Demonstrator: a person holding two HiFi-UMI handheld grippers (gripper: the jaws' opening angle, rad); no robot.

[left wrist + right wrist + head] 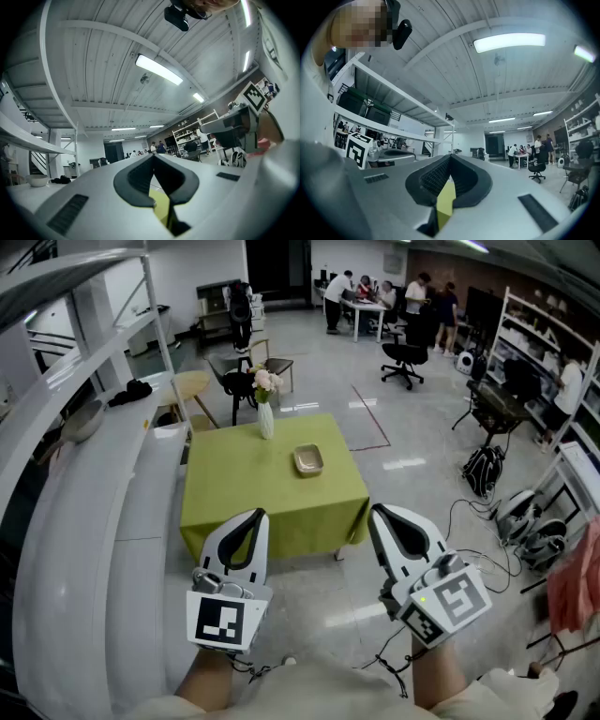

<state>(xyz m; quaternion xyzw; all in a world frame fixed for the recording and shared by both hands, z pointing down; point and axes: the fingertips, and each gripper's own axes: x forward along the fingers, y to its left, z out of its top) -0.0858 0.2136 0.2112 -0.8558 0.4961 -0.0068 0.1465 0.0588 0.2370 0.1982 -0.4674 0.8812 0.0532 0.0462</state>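
Green cloth covers the square table (246, 491), the largest item ahead of the operator; it stands on the grey floor (361, 601) beside a long white shelf unit (89, 521) along the left.

**Left gripper (254, 514).** It is held low and close to the body, with the forearm entering from the bottom edge of the head view. The jaws point forward and up the frame toward the table's near edge, and their tips overlap the hanging cloth. The marker cube (225, 620) faces the head camera almost squarely. In the left gripper view (153, 156) the two dark pads meet at their tips and nothing is gripped. Only a sliver of the green cloth (161, 206) shows through the hollow behind the tips.

**Right gripper (376, 511).** It is held level with the left, well apart from it, over bare floor just off the table's near right corner. It is rolled outward, so its marker cube (452, 602) tilts to the right. In the right gripper view (450, 157) the ribbed pads are closed tip to tip and empty, and green cloth (446, 199) again shows behind them.

**Items on the table.** Both lie beyond the grippers and untouched by them.
- A white vase (266, 420) with pale flowers (265, 382) stands upright at the far edge.
- A small shallow dish (308, 460) sits near the middle, to the right of the vase.
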